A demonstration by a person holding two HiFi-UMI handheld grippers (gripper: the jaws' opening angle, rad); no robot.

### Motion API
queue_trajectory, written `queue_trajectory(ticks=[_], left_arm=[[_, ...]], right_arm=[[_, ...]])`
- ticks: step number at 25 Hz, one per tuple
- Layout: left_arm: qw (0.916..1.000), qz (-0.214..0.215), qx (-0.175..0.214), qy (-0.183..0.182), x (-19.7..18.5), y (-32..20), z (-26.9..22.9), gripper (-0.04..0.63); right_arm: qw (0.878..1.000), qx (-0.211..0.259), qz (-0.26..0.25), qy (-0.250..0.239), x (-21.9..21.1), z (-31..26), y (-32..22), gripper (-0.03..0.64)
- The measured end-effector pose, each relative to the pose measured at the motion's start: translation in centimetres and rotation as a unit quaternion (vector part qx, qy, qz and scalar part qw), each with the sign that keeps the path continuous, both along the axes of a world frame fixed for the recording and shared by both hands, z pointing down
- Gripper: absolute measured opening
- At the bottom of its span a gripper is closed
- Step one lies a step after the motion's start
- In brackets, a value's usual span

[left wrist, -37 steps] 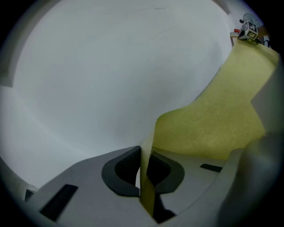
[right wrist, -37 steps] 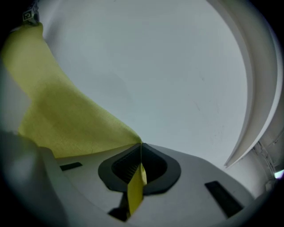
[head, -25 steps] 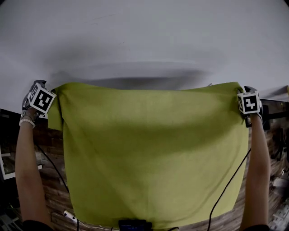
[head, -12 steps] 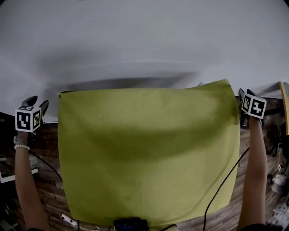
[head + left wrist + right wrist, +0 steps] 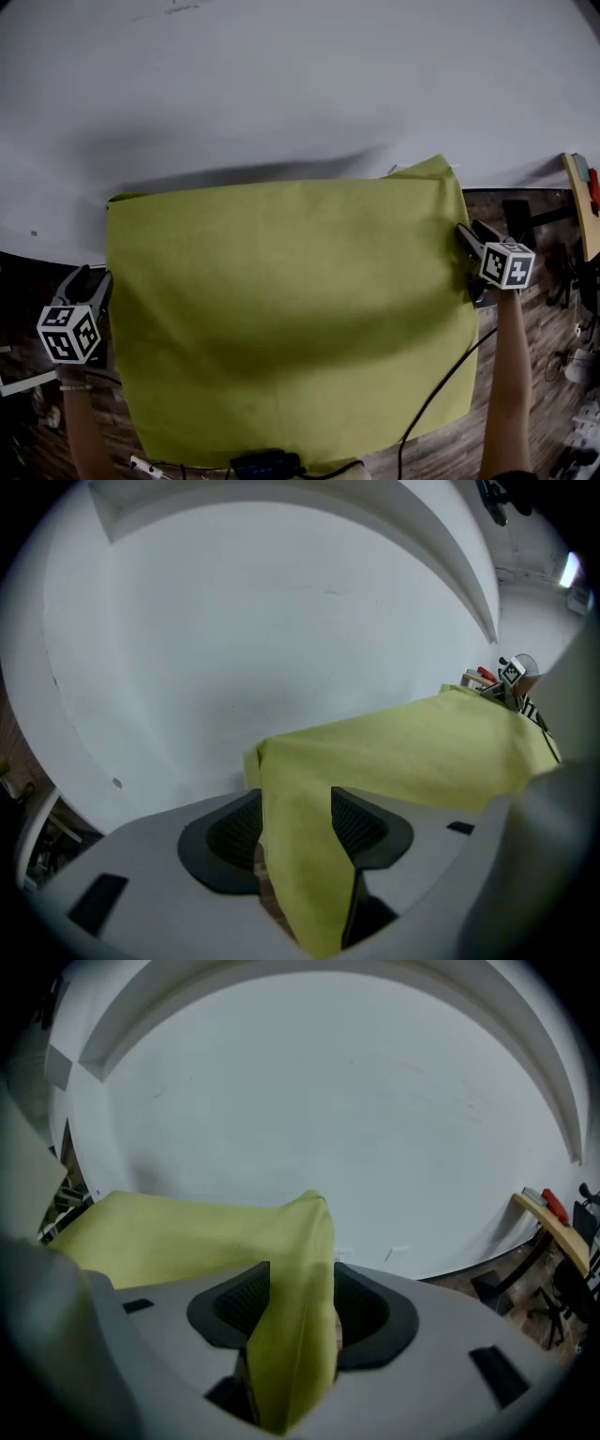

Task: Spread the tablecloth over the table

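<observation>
Flanking the tablecloth [image 5: 281,309] at 8 and 3 o'clock, we hold the left gripper [image 5: 92,277] and just-opened right gripper [image 5: 469,230] wide, cloth loose between.

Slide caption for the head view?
Yellow-green tablecloth lies over the white table's near edge; left gripper open beside it, right gripper's jaws just opening with cloth edge between them.

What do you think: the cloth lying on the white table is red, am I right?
Not quite. The cloth is yellow-green, not red. It does lie on the white table, and the head view shows this plainly.
</observation>
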State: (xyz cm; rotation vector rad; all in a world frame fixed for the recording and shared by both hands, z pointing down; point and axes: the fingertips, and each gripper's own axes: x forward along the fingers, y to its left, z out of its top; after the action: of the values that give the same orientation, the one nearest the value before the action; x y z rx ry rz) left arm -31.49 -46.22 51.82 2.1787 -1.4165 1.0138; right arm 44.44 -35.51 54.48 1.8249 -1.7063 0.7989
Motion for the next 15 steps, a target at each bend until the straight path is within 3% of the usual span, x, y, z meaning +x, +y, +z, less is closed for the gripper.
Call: queue_trajectory(ticks=[5,9,15], left_arm=[[0.9999,0.001,-0.009,0.008,1.6,3.1,1.1,0.232],[0.9999,0.003,-0.013,0.003,2.4,3.5,1.7,0.224],[0.9998,0.015,-0.010,-0.003,3.8,3.1,2.1,0.216]], right_arm=[[0.999,0.002,-0.010,-0.036,-1.1,1.6,1.8,0.213],[1.000,0.003,-0.016,-0.023,-0.7,1.5,1.5,0.075],[0.999,0.023,0.032,-0.012,1.0,1.5,0.6,0.046]])
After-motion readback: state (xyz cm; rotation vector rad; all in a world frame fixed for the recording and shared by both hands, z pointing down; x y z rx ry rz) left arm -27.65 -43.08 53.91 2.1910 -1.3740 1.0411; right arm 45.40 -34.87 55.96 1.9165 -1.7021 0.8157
